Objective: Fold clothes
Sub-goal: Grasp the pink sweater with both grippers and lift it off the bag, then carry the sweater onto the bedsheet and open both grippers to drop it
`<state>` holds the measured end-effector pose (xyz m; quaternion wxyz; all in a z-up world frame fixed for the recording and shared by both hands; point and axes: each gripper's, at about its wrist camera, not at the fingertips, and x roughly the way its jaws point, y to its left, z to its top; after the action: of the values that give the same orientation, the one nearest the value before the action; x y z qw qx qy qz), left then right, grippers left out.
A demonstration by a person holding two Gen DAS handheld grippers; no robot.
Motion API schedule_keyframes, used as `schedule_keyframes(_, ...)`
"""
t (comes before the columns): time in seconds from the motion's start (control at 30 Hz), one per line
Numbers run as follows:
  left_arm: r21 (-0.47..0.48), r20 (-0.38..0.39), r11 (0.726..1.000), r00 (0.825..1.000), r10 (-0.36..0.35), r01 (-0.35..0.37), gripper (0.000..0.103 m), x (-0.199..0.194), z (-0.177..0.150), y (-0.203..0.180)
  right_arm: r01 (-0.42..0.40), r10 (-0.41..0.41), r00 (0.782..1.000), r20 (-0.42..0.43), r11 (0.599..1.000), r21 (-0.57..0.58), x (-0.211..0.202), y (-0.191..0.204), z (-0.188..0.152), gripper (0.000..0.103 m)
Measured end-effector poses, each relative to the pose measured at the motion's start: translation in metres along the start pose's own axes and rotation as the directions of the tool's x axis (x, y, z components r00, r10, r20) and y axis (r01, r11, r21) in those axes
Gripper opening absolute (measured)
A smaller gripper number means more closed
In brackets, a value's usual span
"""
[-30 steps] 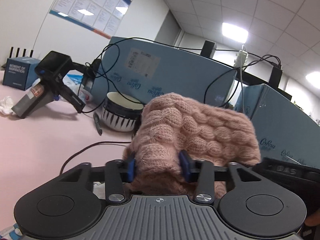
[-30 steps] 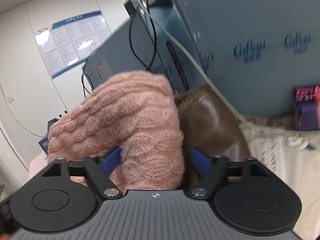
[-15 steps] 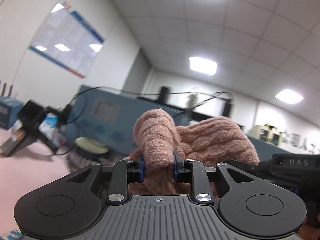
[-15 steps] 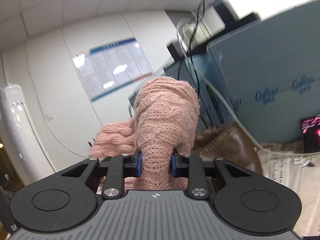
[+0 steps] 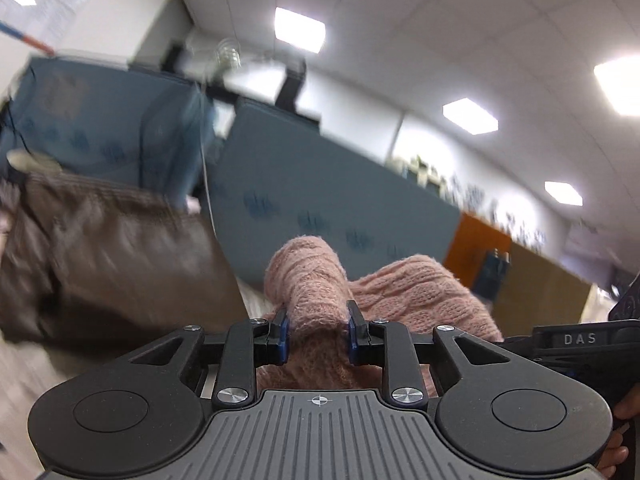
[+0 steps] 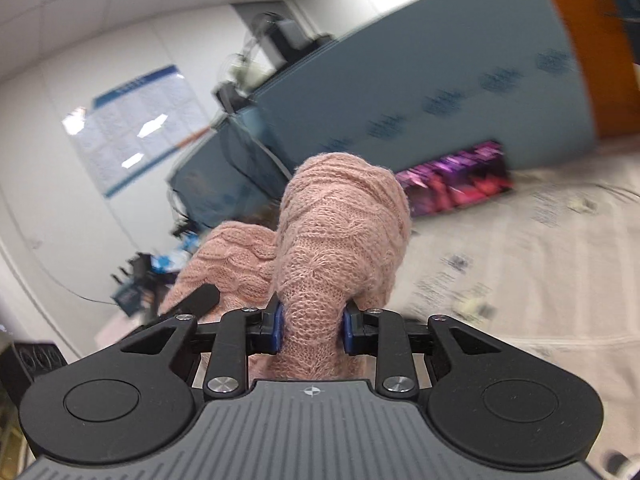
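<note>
Two grippers, both clamped on the same pink cable-knit sweater [image 5: 416,300]. Left gripper [image 5: 316,334] pinching a bunched fold low in the center of the left wrist frame, blue pads [image 5: 282,334] pressed into the knit on either side, rest of the sweater humping off to the right toward a black device marked DAS [image 5: 580,340] at the right edge. Right gripper [image 6: 311,328] squeezing another thick roll of the sweater [image 6: 344,232] center frame, knit ballooning above the pads and a second lump trailing to the left behind it. Pretty crowded on the left side of the left wrist frame: brown leather-looking garment [image 5: 104,260] filling the middle left, blurry, edge coming close to the gripped fold. Blue partition panels [image 5: 320,200] running across the middle behind everything, orange panel [image 5: 476,248] to the right of them, ceiling lights [image 5: 470,116] filling the upper right. More open room in the right wrist frame: pale printed fabric [image 6: 520,272] spread across the right and lower right, smeared by motion. Purple-and-pink printed box or card [image 6: 456,178] lying at the foot of the blue partition [image 6: 440,92], just right of the sweater's top. White wall with a blue-bordered poster [image 6: 132,128] in the upper left, dark cables and clutter at middle left, too blurred to make out.
</note>
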<state>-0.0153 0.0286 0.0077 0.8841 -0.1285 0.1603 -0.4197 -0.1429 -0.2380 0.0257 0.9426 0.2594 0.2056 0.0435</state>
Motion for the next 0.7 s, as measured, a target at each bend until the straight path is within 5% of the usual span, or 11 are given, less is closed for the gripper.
schedule_keyframes(0.2,-0.002,-0.119,1.0,0.993,0.003,-0.003,0.035,0.021,-0.015,0.0,0.112,-0.113,0.993,-0.044,0.994,-0.006,0.002,-0.031,-0.025,0.038)
schedule_keyframes(0.27,-0.024,-0.127,1.0,0.992,-0.008,0.005,0.045,0.02,-0.014,0.004,0.129,-0.13,0.991,-0.032,0.991,-0.03,0.0,-0.032,-0.029,0.046)
schedule_keyframes(0.3,-0.034,-0.125,0.999,0.992,-0.014,0.009,0.059,0.02,-0.014,0.005,0.134,-0.136,0.99,-0.024,0.99,-0.046,-0.001,-0.031,-0.031,0.049)
schedule_keyframes(0.37,-0.066,-0.12,0.998,0.992,-0.029,0.021,0.071,0.018,-0.011,0.011,0.18,-0.178,0.984,0.022,0.98,-0.081,-0.006,-0.025,-0.03,0.071)
schedule_keyframes(0.5,-0.132,-0.109,0.991,0.993,-0.039,0.025,0.081,0.014,-0.006,0.025,0.302,-0.261,0.943,0.208,0.934,-0.193,-0.023,-0.002,-0.03,0.081)
schedule_keyframes(0.6,-0.157,-0.089,0.988,0.996,-0.012,-0.002,0.083,0.014,-0.002,0.036,0.255,-0.19,0.951,0.244,0.93,-0.266,-0.023,0.014,-0.032,0.085)
schedule_keyframes(0.7,-0.198,-0.078,0.98,0.997,-0.001,-0.015,0.085,0.012,0.001,0.047,0.138,-0.09,0.983,0.157,0.935,-0.327,-0.006,0.031,-0.039,0.086)
